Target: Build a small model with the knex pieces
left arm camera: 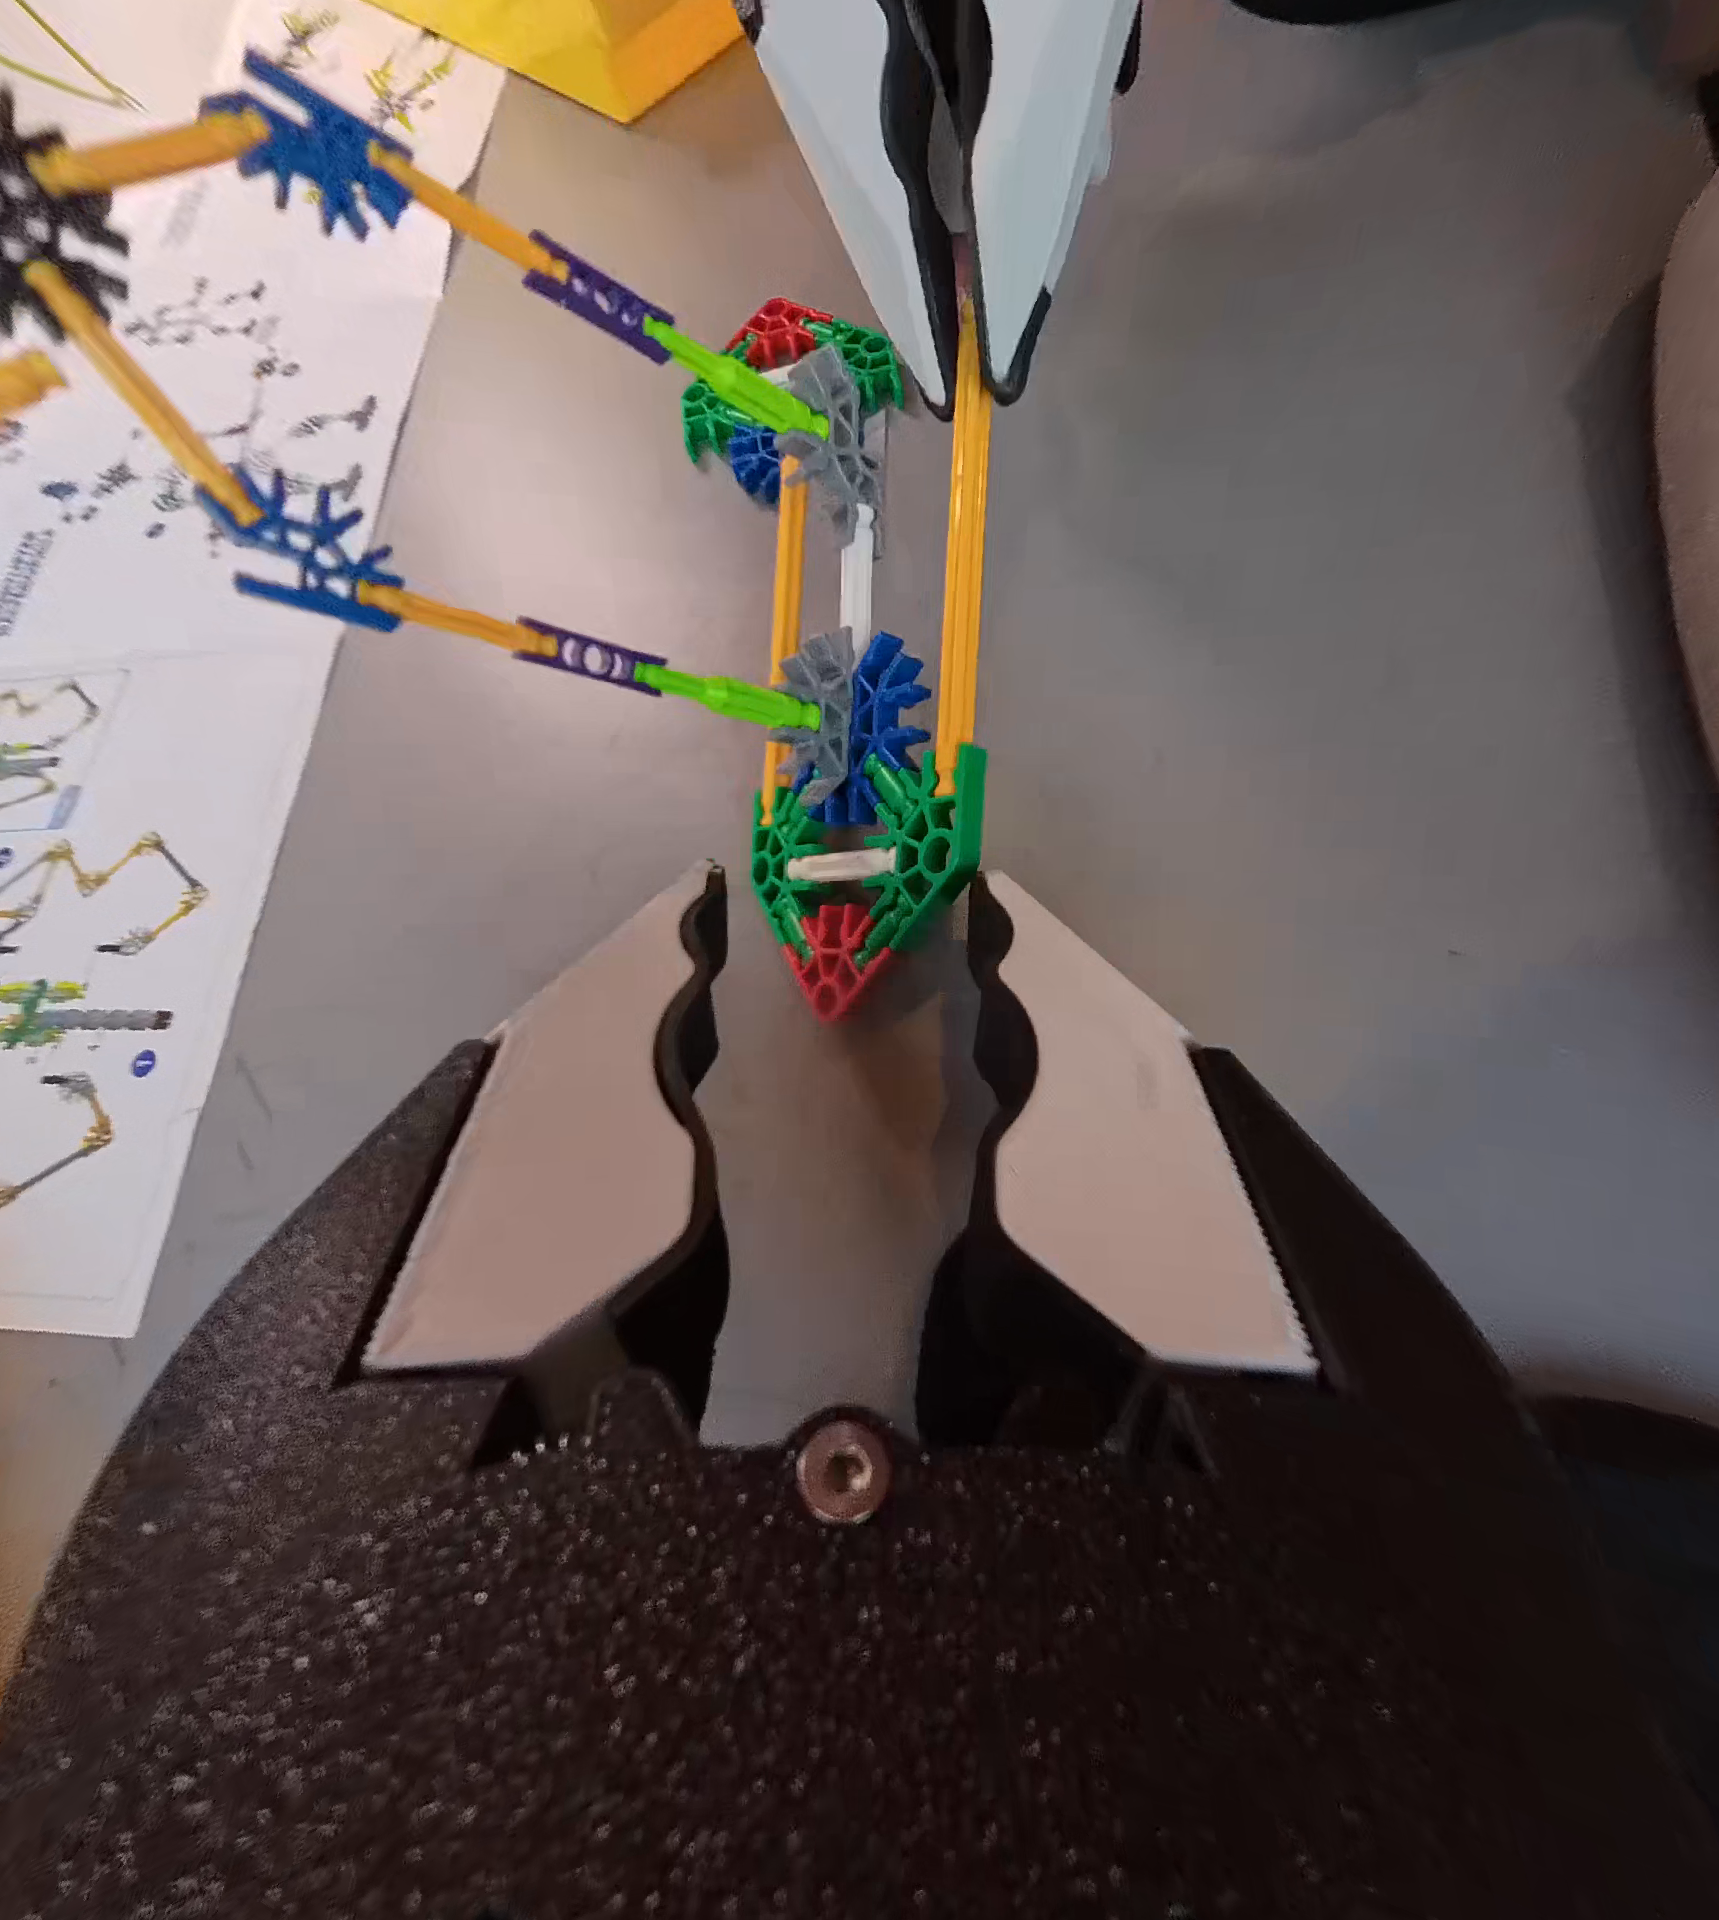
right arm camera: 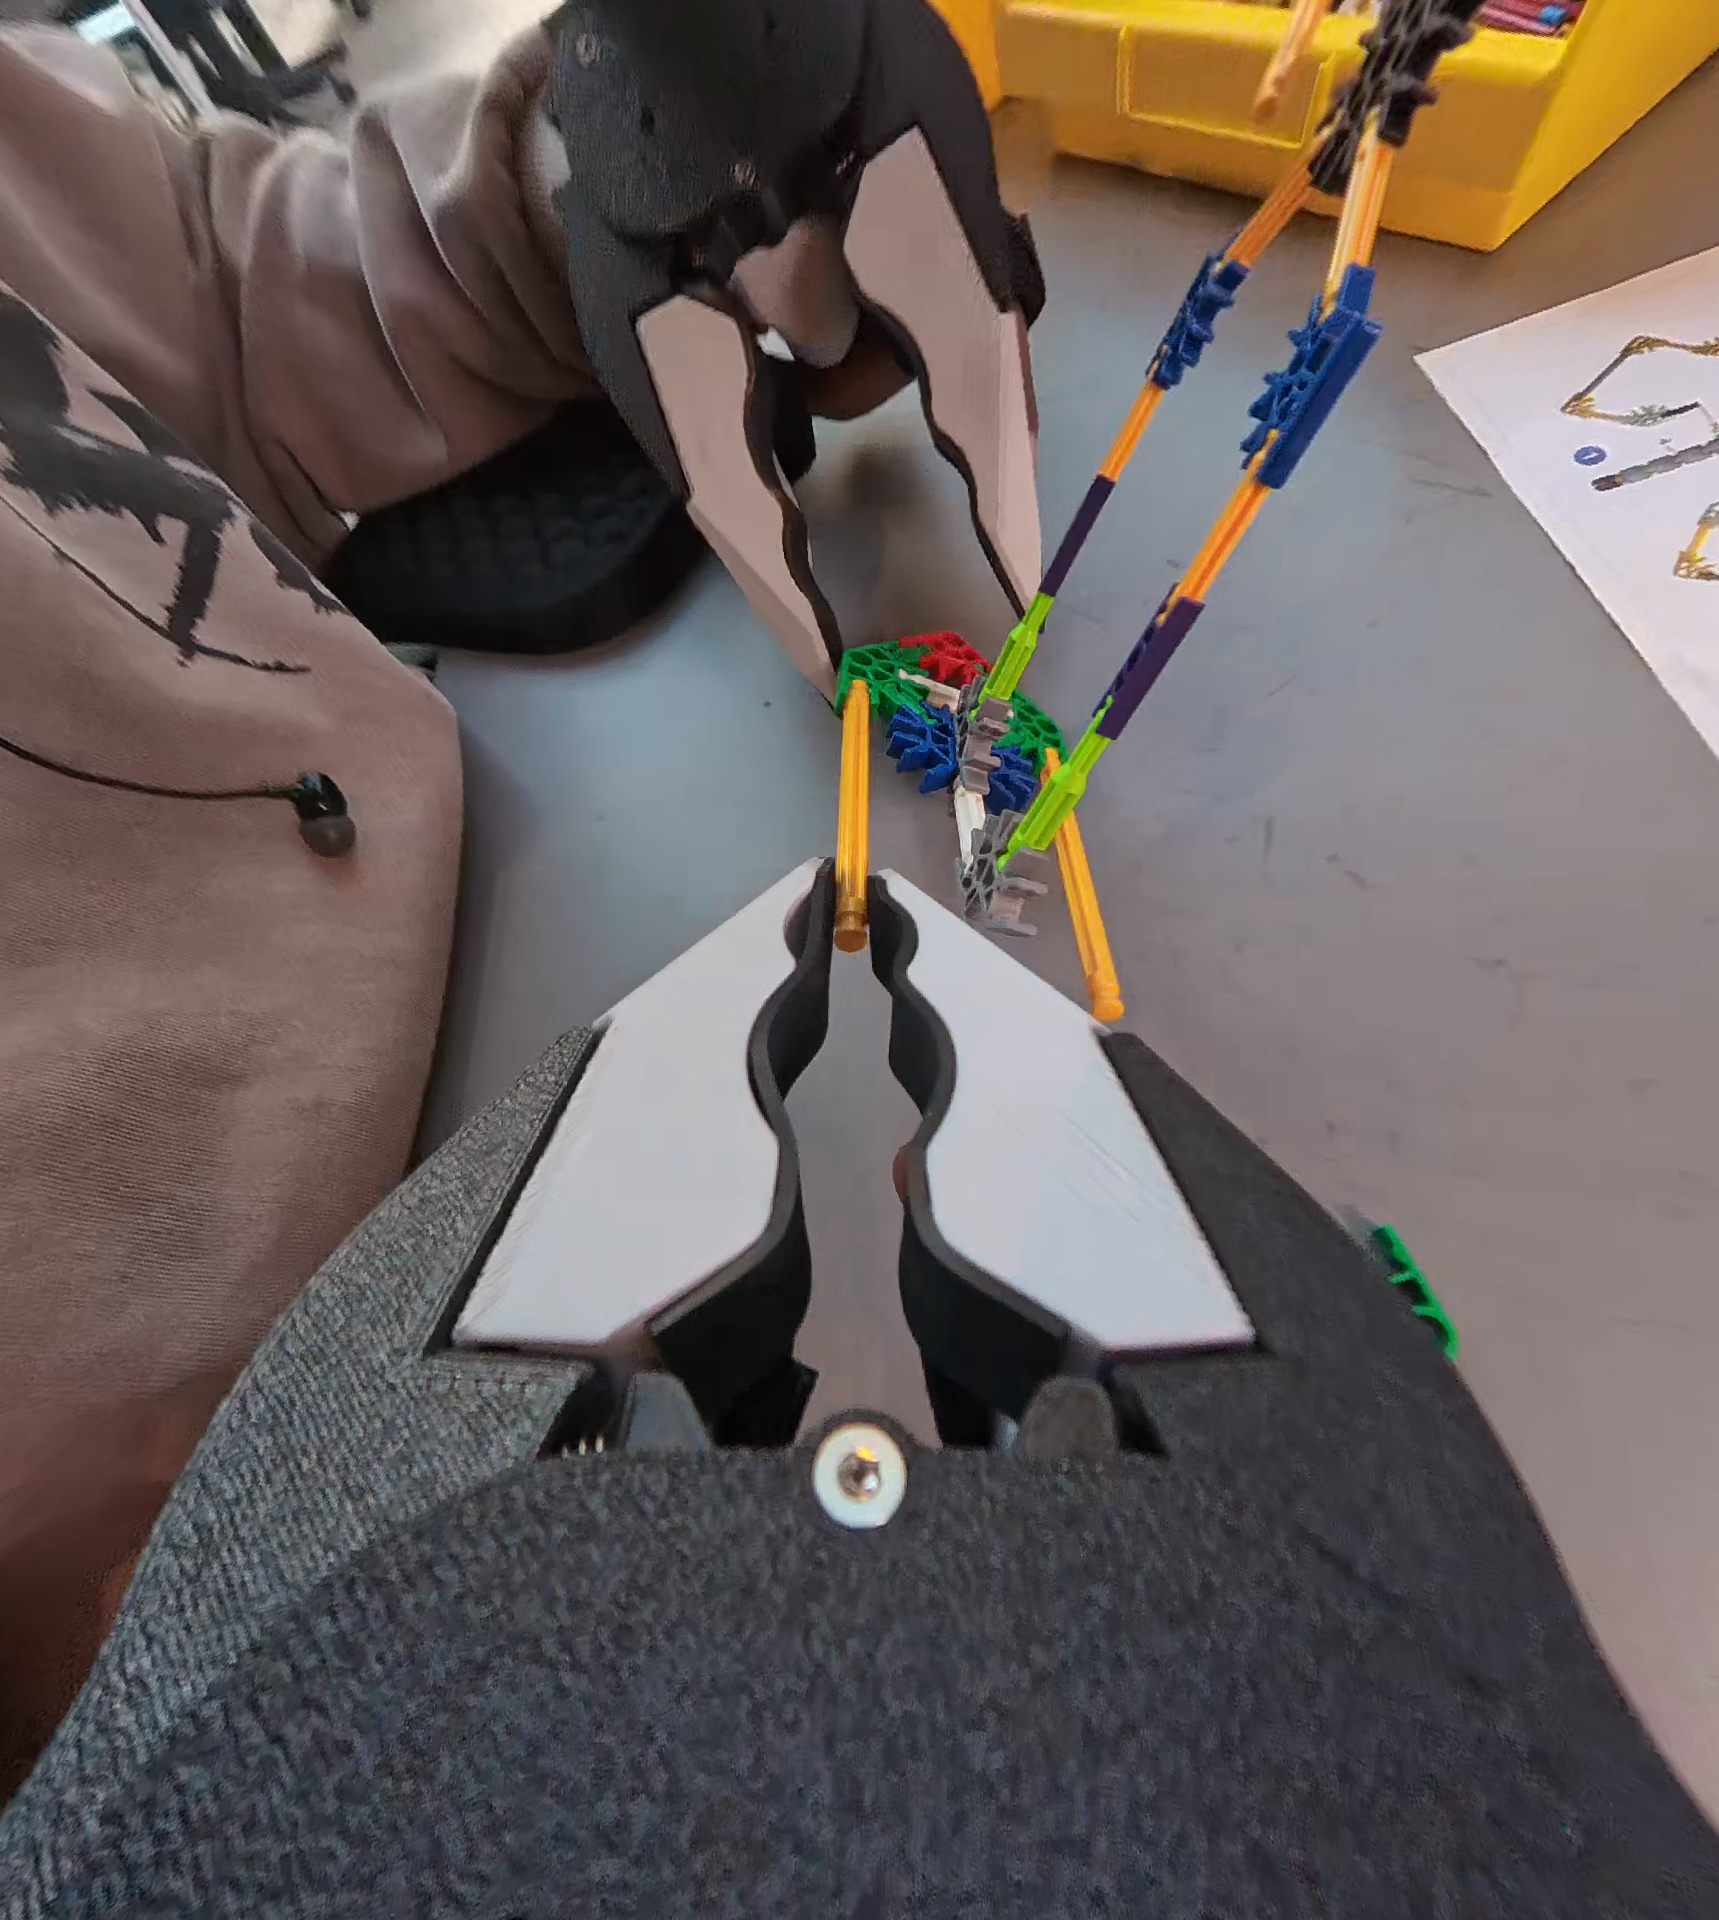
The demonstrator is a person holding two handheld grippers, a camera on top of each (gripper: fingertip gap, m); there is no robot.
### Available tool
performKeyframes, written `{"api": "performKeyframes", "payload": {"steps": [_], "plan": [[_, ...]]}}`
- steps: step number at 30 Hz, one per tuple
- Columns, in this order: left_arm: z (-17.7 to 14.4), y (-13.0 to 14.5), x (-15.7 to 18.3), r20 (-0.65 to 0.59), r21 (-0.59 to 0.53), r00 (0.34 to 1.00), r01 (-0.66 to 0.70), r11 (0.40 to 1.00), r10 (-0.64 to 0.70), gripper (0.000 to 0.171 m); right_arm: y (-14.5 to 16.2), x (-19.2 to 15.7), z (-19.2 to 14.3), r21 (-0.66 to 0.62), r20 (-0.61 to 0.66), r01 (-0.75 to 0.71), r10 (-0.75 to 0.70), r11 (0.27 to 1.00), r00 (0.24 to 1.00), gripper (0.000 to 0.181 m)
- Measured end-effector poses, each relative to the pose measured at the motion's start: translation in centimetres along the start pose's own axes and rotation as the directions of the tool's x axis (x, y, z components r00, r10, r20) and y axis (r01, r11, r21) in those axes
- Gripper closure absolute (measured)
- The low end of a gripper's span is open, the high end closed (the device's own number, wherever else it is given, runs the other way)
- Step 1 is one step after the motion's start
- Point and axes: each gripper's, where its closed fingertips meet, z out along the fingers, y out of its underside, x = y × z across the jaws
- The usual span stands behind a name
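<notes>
Right gripper (right arm camera: pixel 853 904) pinches the yellow rod (right arm camera: pixel 852 805); left gripper (left arm camera: pixel 847 894) gapes around the green connector (left arm camera: pixel 922 857), empty — keep rod straight

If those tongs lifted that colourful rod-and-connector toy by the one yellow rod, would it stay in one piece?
Probably, though wobbly. The toy model is thin plastic rods snapped into connectors, so likely light, but joints could flex or pop apart. The right tongs pinch only the tip of one yellow rod, and long arms jut sideways, so it may sag or twist.
</notes>
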Motion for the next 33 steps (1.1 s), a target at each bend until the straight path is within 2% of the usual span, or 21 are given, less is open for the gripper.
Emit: {"api": "performKeyframes", "payload": {"steps": [5,9,11,13,15,18,23,26,33], "plan": [[0.2,-0.7,-0.5,0.131,-0.003,0.980,-0.153,0.988,0.152,0.160,-1.0,0.8,-0.3,0.072,0.032,-0.120,0.118,0.990,0.993,0.177],[-0.2,-1.1,-1.4,0.198,-0.012,0.961,-0.192,0.981,0.191,0.165,-1.0,1.5,-0.3,0.119,-0.011,-0.099,0.101,0.988,0.995,0.177],[-0.2,-1.2,-1.4,0.192,-0.008,0.966,-0.176,0.984,0.174,0.166,-1.4,1.8,-0.5,0.134,-0.095,0.008,0.005,0.991,0.995,0.176],[-0.1,-1.3,-1.4,0.194,-0.016,0.966,-0.173,0.985,0.173,0.166,-1.2,2.1,-0.5,0.041,-0.221,0.167,-0.154,0.985,0.963,0.168],[0.0,-1.4,-1.3,0.188,-0.016,0.968,-0.164,0.986,0.164,0.166,-1.1,2.0,-0.4,-0.082,-0.316,0.337,-0.345,0.938,0.884,0.162],[0.2,-1.5,-1.1,0.180,-0.020,0.966,-0.183,0.983,0.184,0.166,-1.3,2.5,-0.1,-0.241,-0.392,0.475,-0.533,0.846,0.750,0.173],[0.4,-1.6,-0.3,0.184,-0.081,0.934,-0.295,0.952,0.305,0.166,-0.2,1.7,0.2,-0.367,-0.203,0.548,-0.639,0.752,0.742,0.178],[0.7,-1.8,0.2,0.191,-0.128,0.902,-0.367,0.921,0.386,0.165,0.0,1.7,-0.2,-0.436,-0.087,0.599,-0.694,0.672,0.715,0.178],[0.9,-1.9,0.5,0.191,-0.183,0.851,-0.459,0.869,0.490,0.164,-0.1,2.0,-0.5,-0.560,0.131,0.722,-0.817,0.406,0.561,0.178]]}}
